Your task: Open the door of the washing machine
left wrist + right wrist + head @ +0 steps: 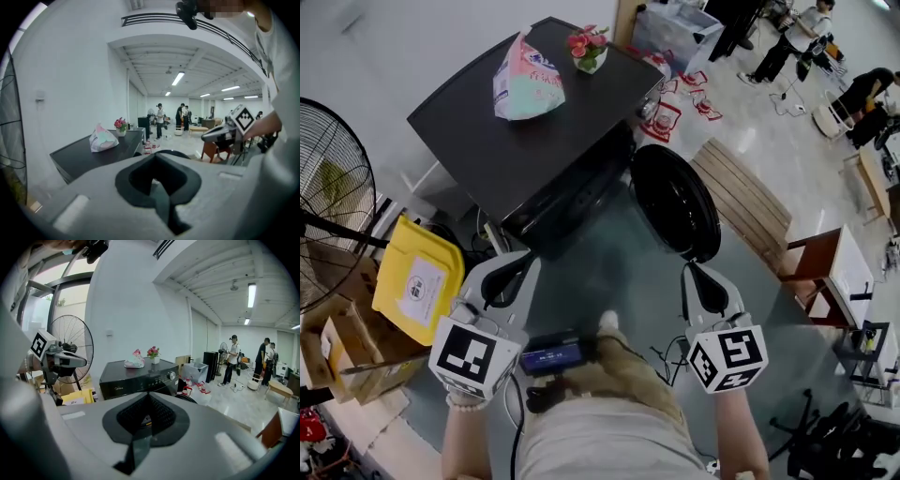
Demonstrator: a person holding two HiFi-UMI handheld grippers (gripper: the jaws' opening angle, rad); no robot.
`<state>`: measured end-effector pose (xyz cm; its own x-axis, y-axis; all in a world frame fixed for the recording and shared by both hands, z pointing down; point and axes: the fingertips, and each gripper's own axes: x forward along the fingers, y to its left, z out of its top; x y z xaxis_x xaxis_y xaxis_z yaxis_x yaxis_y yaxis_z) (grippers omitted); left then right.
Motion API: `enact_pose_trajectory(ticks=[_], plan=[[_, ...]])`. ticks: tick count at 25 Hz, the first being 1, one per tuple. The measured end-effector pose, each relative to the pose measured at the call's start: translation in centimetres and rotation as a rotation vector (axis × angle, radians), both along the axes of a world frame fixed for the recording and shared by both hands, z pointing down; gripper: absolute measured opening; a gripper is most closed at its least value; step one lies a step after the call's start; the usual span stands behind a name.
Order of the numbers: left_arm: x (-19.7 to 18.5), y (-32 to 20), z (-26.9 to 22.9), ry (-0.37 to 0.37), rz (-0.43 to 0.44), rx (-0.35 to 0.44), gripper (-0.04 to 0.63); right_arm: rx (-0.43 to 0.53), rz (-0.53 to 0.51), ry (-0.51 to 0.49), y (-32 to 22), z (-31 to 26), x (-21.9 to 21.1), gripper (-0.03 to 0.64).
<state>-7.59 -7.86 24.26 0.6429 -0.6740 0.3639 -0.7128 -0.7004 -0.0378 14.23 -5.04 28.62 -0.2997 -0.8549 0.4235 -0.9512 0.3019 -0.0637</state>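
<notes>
Washing machine door (675, 202), a glossy black round disc, hangs wide open just right of the boxy black machine (534, 131). Left gripper (521, 257) and right gripper (688, 268) both have their grey jaws pressed together, empty, on the near side. Smooth open floor (619, 267) lies between.

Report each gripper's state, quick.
Left gripper: closed, fingers together, holding nothing.
Right gripper: closed, fingers together, holding nothing.

Closed, empty right tongs (148, 394) before a black washing machine (136, 377), fan (77, 345) at left
</notes>
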Motion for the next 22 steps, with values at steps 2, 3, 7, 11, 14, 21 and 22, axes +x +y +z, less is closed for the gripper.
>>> enact_pose_trajectory(ticks=[2,3,7,11,14,21,22], plan=[[-0.3,0.3,-0.2,-0.006,-0.006,0.010,-0.006,0.017,-0.008,-0.001,0.1,-0.4,-0.3,0.005],[-0.5,0.4,-0.3,-0.006,-0.013,0.012,-0.007,0.024,-0.010,-0.003,0.1,-0.5,-0.4,0.005],[-1.3,0.8,-0.7,0.003,-0.039,0.005,-0.006,0.039,-0.010,-0.015,0.1,-1.2,-1.0,0.005],[-1.7,1.1,-1.1,0.014,-0.063,0.010,-0.006,0.062,-0.023,-0.027,-0.1,-1.9,-1.6,0.005],[-1.8,1.3,-1.3,0.024,-0.076,0.012,-0.007,0.083,-0.032,-0.037,-0.4,-2.3,-2.1,0.005],[-1.8,1.4,-1.6,0.033,-0.077,0.012,-0.006,0.101,-0.050,-0.039,-0.6,-3.0,-3.0,0.005],[-1.8,1.4,-1.6,0.033,-0.077,0.011,-0.006,0.103,-0.051,-0.040,-0.6,-3.1,-3.1,0.005]])
